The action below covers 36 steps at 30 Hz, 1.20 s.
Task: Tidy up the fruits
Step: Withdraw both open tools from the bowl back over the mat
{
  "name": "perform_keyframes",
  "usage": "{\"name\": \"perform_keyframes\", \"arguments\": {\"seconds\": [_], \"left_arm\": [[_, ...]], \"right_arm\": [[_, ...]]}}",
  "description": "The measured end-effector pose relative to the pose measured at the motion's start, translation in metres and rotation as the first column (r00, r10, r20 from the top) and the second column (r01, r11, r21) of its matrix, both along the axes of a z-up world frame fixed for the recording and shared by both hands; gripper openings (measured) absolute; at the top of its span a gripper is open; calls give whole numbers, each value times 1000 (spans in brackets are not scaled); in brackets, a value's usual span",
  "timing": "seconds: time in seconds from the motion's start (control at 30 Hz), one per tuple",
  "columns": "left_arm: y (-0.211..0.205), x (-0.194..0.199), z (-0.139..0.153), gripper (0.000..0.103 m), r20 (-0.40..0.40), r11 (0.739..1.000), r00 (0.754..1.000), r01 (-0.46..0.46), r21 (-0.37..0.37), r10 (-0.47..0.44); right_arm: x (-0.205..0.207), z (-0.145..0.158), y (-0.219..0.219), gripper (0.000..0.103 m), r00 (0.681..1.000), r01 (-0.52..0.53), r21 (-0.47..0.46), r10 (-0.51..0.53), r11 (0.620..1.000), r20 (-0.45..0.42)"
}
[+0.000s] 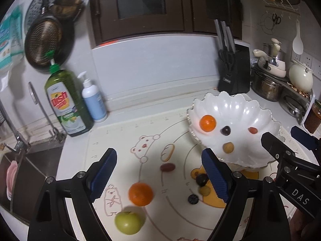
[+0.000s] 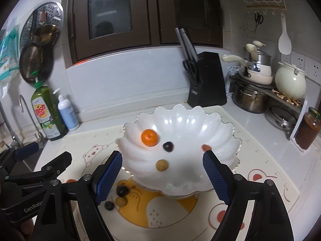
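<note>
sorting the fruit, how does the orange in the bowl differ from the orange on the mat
The orange in the bowl already lies inside the white scalloped bowl; the orange on the mat lies loose on the printed mat, next to a green apple. The bowl one looks smaller and glossier; the mat one looks larger and duller. Both are round and orange.

2 oranges [image 1: 207, 123], 1 green apple [image 1: 127, 222], 1 bowl [image 1: 236, 104], 2 bottles [image 1: 66, 104]
</note>
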<state>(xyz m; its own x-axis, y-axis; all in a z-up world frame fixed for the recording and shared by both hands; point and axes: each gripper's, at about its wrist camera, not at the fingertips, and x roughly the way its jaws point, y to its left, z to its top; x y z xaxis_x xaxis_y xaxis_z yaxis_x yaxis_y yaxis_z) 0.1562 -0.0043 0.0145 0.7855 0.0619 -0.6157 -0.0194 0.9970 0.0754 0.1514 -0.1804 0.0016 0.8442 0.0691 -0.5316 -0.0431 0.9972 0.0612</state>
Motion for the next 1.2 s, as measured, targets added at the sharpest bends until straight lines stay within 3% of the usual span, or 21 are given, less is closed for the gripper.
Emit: {"name": "perform_keyframes", "arguments": {"seconds": [0.63, 1.2], "left_arm": [[61, -41, -23, 88, -7, 994, 994, -110, -11, 110], [72, -56, -65, 88, -73, 992, 989, -128, -8, 127]], "right_arm": [[-17, -20, 58, 83, 996, -84, -37, 83, 996, -40], [-24, -59, 73, 83, 988, -109, -50, 103, 993, -111]]}}
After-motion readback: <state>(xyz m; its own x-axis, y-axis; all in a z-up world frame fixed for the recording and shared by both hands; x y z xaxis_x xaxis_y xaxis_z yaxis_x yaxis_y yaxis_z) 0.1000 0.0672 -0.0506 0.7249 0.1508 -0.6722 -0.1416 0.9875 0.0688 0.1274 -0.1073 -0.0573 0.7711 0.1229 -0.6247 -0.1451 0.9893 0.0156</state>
